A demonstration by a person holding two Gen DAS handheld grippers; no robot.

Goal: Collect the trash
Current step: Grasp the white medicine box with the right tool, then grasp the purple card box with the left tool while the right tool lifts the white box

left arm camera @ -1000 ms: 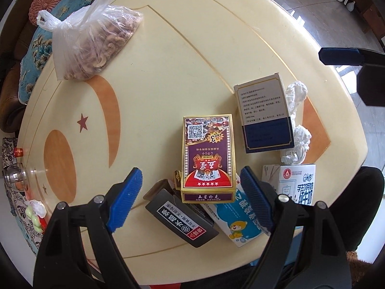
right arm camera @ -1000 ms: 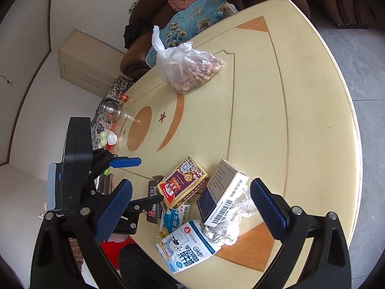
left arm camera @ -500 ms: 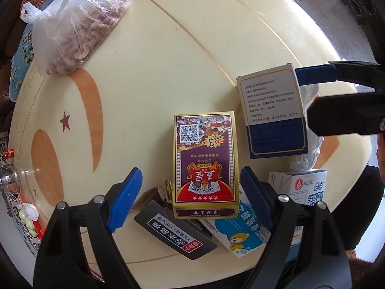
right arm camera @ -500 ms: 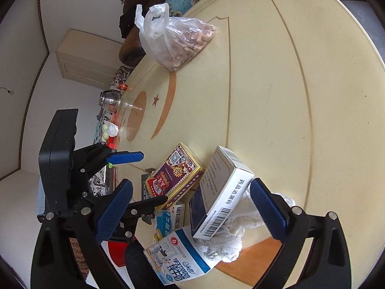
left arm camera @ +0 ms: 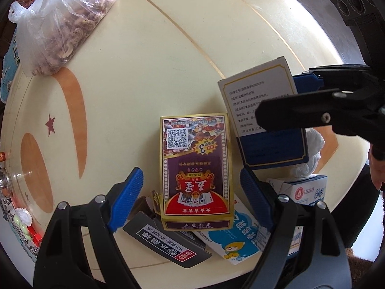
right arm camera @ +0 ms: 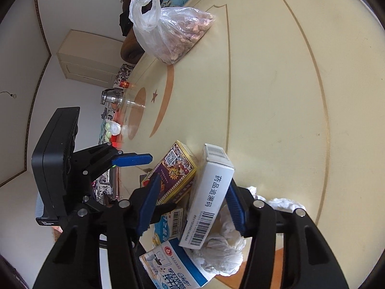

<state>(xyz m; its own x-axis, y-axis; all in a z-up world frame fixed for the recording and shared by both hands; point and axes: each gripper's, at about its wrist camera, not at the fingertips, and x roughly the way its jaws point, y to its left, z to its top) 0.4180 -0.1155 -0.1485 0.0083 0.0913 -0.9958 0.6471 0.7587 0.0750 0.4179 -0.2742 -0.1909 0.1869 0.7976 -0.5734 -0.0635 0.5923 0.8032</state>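
Note:
A purple and gold playing-card box (left arm camera: 196, 168) lies near the table's front edge. My left gripper (left arm camera: 190, 200) points down and stands open, with a blue pad on either side of the box and a gap at each. To the right a white and blue medicine box (right arm camera: 209, 200) leans on crumpled tissue (right arm camera: 226, 248). My right gripper (right arm camera: 192, 204) straddles this box and its jaws are closing. The right pad sits at the box's edge, while a gap still shows at the left pad. A milk carton (right arm camera: 173, 265), a black box (left arm camera: 168, 243) and a blue cartoon carton (left arm camera: 231, 236) lie beside them.
A plastic bag of nuts (left arm camera: 60, 24) lies at the far left of the round cream table (left arm camera: 144, 72). A glass jar (right arm camera: 113, 97) stands at the table's left edge. A sofa with cushions and a cabinet stand beyond it. A person's hand (left arm camera: 375, 168) shows at right.
Both grippers have come down toward the pile. The right gripper's jaws have narrowed around the medicine box. The left gripper now straddles the card box more closely, still wide.

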